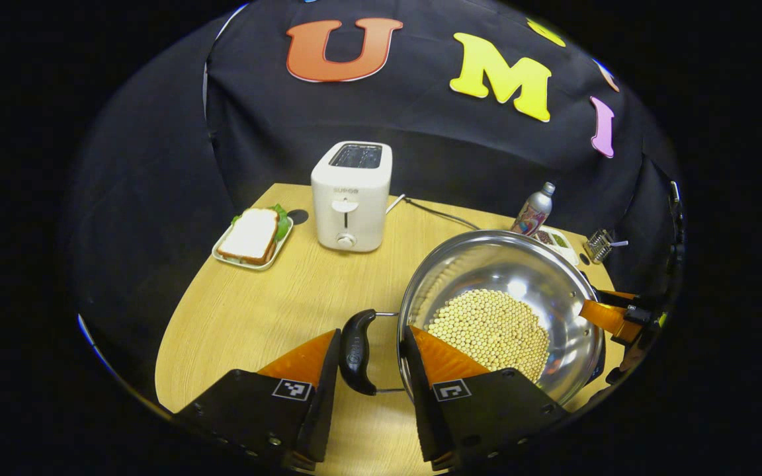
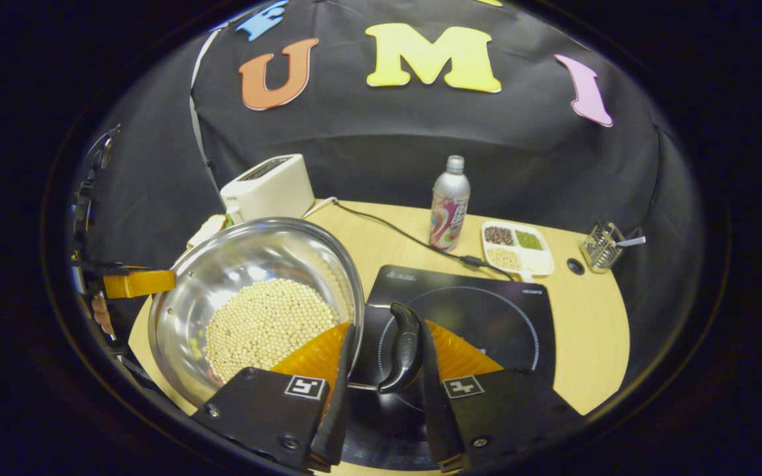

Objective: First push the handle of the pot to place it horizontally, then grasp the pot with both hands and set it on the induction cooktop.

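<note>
The steel pot [image 1: 520,264] holds a heap of pale beans [image 1: 490,330] and looks raised off the wooden table. My left gripper [image 1: 372,334] is shut on the pot's black left handle [image 1: 356,350], one finger outside the handle and the other inside the rim. In the right gripper view, my right gripper [image 2: 387,327] is shut the same way on the black right handle [image 2: 404,354], with the pot [image 2: 255,254] to its left. That handle hangs over the left part of the black induction cooktop [image 2: 487,311]. Each gripper's orange finger shows at the pot's far rim in the other's view.
A white toaster [image 1: 351,195] and a sandwich on a plate [image 1: 252,238] stand at the table's left back. A bottle [image 2: 450,205], a tray of grains [image 2: 516,244] and a wire basket [image 2: 602,248] stand behind the cooktop. A cable [image 2: 407,238] runs to the cooktop.
</note>
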Motion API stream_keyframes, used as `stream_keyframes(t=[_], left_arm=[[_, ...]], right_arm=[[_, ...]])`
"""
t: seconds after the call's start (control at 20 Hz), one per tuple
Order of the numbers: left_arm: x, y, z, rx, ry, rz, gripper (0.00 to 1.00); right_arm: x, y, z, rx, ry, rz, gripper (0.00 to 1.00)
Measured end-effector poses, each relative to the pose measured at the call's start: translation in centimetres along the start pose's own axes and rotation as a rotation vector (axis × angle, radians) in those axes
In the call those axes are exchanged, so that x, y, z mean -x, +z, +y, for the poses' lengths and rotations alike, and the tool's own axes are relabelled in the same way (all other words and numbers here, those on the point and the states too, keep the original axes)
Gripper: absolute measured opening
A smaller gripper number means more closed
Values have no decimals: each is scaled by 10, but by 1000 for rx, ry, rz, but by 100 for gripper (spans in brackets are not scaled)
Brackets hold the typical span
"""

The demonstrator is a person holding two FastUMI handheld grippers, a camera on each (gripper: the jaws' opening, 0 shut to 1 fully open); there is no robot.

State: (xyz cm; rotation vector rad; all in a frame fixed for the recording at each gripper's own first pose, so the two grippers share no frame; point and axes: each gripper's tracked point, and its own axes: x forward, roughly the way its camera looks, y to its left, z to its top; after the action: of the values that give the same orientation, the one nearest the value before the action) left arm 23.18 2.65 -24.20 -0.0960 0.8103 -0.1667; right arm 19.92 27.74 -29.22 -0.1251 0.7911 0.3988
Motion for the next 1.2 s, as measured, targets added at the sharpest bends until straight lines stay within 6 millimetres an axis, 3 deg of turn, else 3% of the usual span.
stream_keyframes(t=[0.3, 0.6, 0.65, 0.85, 1.2], left_arm=[[17, 38, -71, -48, -37, -39, 51], [15, 49, -138, -81, -75, -46, 51], [13, 48, -146, -86, -77, -44, 51], [0, 44, -174, -106, -84, -38, 51], [-35, 28, -201, -122, -80, -15, 51]], right_arm=[[45, 29, -68, -34, -45, -41, 51], [70, 30, -133, -83, -82, -47, 48], [70, 29, -142, -84, -90, -45, 51], [66, 19, -171, -110, -99, -30, 48], [35, -4, -203, -139, -102, 2, 51]])
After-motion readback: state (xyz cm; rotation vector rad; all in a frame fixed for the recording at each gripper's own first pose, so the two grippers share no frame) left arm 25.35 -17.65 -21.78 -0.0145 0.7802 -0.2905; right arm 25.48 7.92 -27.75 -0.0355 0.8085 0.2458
